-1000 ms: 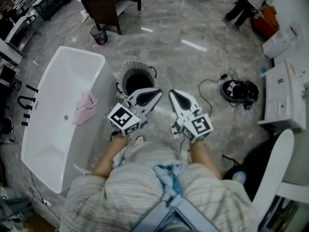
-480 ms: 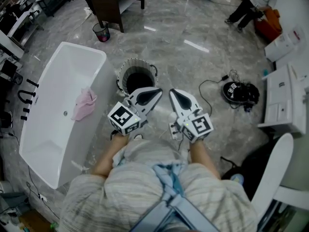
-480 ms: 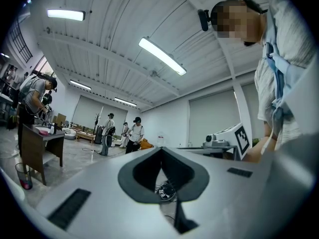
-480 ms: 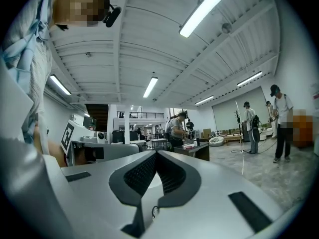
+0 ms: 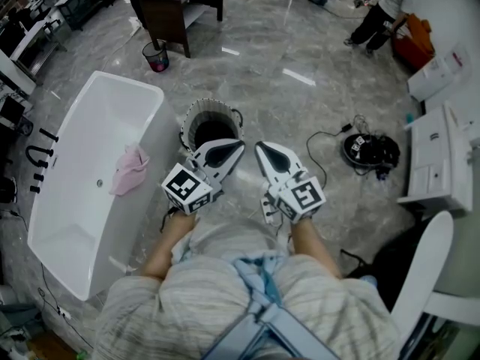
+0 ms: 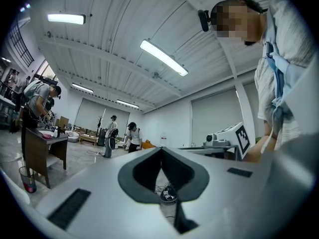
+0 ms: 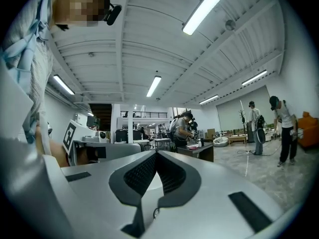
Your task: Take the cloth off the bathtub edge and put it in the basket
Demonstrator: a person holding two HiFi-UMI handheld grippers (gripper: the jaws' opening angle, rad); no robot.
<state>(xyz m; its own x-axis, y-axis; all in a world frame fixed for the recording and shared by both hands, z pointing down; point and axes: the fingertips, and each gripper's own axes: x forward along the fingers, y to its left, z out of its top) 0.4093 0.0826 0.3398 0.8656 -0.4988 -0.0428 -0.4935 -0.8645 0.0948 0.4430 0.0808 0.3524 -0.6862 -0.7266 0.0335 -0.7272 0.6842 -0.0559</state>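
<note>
Pink cloth sits draped on the bathtub edge off to my left, basket just ahead of the left gripper and right gripper, both fully closed w/ nothing in them. Risk, I'd say: reaching w/ jaws closed shoves the cloth down into the tub, or a loose pinch drops it short. Only the head view shows cloth, tub & basket; the gripper views look level across the room, just closed jaws and ceiling.

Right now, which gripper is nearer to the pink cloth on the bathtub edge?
Left. The left gripper sits right of the cloth, apart from it; the right gripper is even farther right.
</note>
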